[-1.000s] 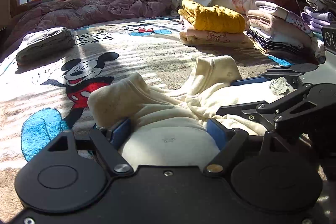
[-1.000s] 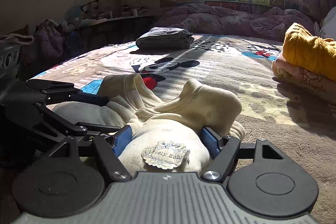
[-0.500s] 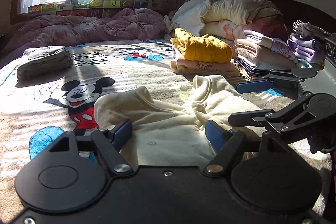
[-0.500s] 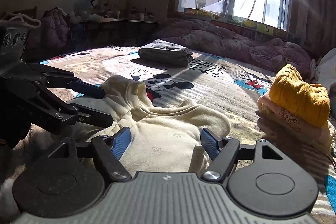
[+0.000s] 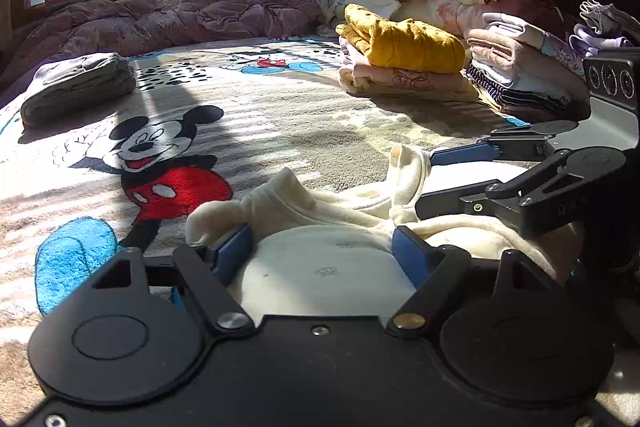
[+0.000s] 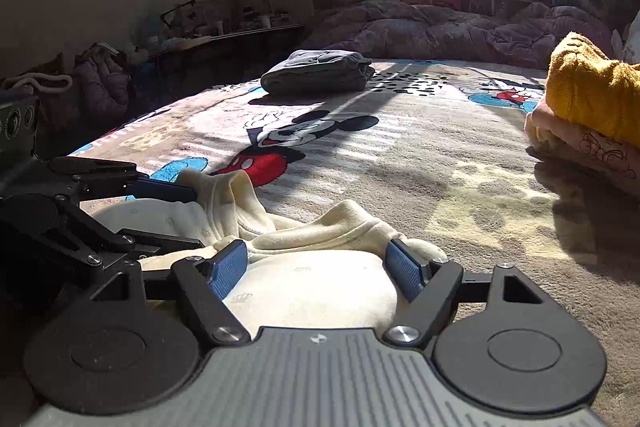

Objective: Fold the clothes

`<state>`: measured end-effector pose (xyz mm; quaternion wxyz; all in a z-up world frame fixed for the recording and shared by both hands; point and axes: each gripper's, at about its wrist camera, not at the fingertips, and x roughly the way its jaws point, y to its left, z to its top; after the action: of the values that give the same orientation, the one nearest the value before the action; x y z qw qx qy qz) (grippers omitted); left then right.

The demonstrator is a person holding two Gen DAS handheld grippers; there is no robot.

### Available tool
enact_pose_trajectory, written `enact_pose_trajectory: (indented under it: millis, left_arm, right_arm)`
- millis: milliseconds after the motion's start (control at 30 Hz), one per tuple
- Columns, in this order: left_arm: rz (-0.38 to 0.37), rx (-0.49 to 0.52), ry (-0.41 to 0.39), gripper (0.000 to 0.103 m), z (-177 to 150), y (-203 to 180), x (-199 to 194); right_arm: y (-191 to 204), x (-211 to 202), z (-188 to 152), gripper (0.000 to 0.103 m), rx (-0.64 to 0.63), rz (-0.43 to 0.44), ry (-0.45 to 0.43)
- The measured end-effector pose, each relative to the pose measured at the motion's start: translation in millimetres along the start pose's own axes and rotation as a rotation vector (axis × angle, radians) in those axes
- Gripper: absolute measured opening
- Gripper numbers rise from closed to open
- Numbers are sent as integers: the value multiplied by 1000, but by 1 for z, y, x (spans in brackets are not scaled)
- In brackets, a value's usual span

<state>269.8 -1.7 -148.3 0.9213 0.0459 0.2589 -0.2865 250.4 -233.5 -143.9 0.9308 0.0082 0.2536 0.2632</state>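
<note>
Left wrist view: on the cartoon-print blanket (image 5: 304,115) the cream garment (image 5: 320,267) is seen bunched between both tools, the left gripper (image 5: 324,251) straddling it with jaws opening, the right gripper (image 6: 316,267) likewise opening, so the fold should be released evenly and flattened before withdrawal.

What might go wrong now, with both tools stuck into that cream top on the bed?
1. The cream top bulges between both tools; the left tool and right tool are opening, so the bunched fold may spring apart.
2. The two tools sit close side by side and might knock together.
3. A loose sleeve sticks up and could fold in crooked.
</note>
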Motion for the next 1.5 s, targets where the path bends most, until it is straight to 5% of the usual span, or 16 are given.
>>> enact_pose_trajectory:
  millis: [267,467,633,867,967,1033,1233,1333,1500]
  left_arm:
    - [-10,-46,-55,80,6,-1,-18]
    - [-31,-187,-184,81,19,-1,-64]
    - [-38,-370,-226,86,13,15,-96]
    - [-57,-737,-61,86,-30,50,-60]
    - [-62,-829,-54,86,-39,55,-45]
    - [-52,-824,-52,76,-34,53,-39]
    - [-110,-882,-54,55,-37,52,-30]
    - [-214,-1013,-75,45,-45,60,-38]
    - [-366,-1134,-81,44,-47,32,-83]
  right_arm:
    - [-1,-19,14,82,92,17,0]
    - [4,-56,21,87,173,-91,-79]
    - [-24,-70,6,91,463,-64,-78]
    - [-67,-39,-44,91,991,59,-50]
    - [-64,-22,-45,91,964,74,-55]
    - [-59,-12,-40,91,916,76,-37]
    - [-56,0,-39,65,881,79,-20]
    - [-57,-3,-41,59,922,110,-42]
    - [-50,-53,-37,54,1015,215,-64]
